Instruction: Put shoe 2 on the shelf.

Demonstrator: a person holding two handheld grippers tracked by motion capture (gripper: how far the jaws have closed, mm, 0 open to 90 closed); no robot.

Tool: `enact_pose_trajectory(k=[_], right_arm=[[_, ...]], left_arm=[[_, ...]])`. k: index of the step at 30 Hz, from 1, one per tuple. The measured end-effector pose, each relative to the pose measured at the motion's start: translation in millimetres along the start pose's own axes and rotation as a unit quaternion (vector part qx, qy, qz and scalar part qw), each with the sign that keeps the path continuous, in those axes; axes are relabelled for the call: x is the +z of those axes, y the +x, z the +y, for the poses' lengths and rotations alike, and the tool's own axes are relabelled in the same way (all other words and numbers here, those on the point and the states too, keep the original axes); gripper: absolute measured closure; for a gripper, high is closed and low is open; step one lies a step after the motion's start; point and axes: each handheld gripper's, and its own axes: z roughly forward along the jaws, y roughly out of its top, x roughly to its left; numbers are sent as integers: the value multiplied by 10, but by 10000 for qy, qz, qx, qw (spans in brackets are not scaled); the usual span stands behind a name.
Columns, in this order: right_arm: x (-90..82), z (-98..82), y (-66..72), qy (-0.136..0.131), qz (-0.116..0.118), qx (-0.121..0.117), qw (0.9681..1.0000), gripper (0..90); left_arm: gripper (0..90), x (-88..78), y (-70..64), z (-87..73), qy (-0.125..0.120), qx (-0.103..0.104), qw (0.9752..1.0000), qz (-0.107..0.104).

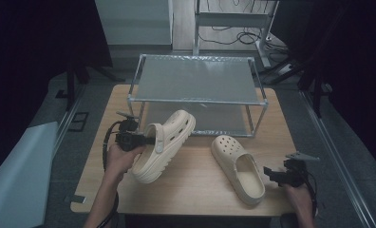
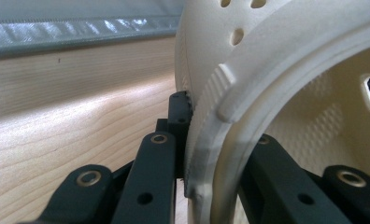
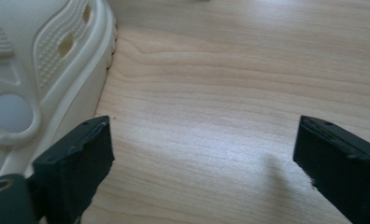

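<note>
At left, our left tool pinches the raised clog by its heel rim; light, springy foam, grips well; right tool gapes empty beside the other clog.

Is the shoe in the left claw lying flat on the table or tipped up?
Tipped up. The left gripper pinches the clog by its side wall, sole turned sideways, toe raised toward the rack.

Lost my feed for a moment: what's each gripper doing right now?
Left gripper: shut on the lifted clog, clamping its side wall.
Right gripper: open, holding nothing, beside the other clog on the table.
</note>
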Motion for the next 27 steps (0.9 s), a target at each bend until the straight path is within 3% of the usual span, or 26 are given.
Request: enact_pose_trajectory(k=[4,15,27], right_arm=[[-10,2,-10,-88,-66,43,9999,0],[4,0,-7,-51,-47,-7,10000,0],[0,-1,-17,-67,-67,62,9999,0]], left_arm=[[799,-27,-33,49,19,-38,10000,-54],[798,-138,-174,180,-12,-59,9998,-181],[796,-244,-380,360,-52,111,9998,-160]])
